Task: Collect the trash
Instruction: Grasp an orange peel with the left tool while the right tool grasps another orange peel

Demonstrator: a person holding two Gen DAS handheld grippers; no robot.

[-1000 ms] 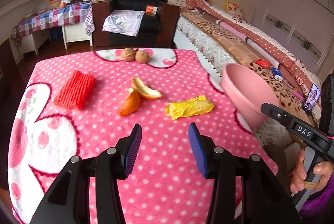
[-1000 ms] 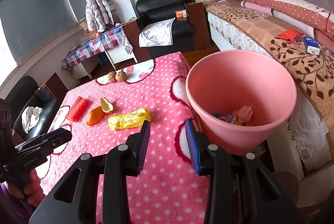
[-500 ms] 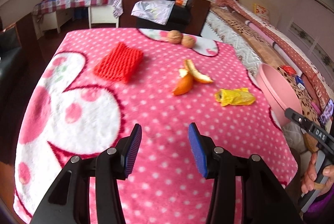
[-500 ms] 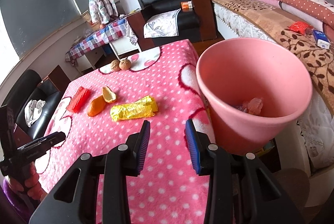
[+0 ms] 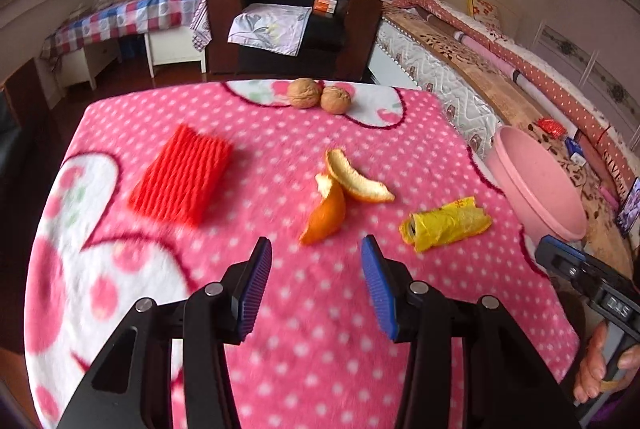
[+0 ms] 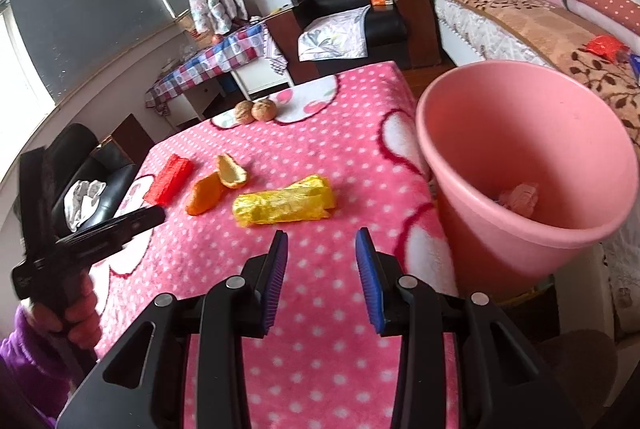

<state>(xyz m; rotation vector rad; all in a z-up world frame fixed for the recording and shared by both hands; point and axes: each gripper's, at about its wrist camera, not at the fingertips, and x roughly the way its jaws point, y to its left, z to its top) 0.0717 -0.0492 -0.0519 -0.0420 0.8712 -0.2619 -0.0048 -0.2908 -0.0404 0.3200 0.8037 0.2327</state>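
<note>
Trash lying loose on the pink dotted blanket (image 5: 320, 349), beside the pink bin (image 6: 520, 157).

I am holding my left tongs (image 5: 316, 281) partly open over the blanket, nothing between the blue pads, with the orange peel (image 5: 326, 213) just ahead of the tips. A second peel (image 5: 356, 177) is touching it on the far side, the yellow wrapper (image 6: 284, 205) is lying between the peels and the bin, and the red foam net (image 5: 184, 181) is sitting further from the bin than the peels. Two walnuts (image 5: 320, 99) are resting at the blanket's far edge. My right tongs (image 6: 322, 277) are hanging empty, narrower, next to the bin, which is holding a crumpled pink scrap (image 6: 520, 199).
</note>
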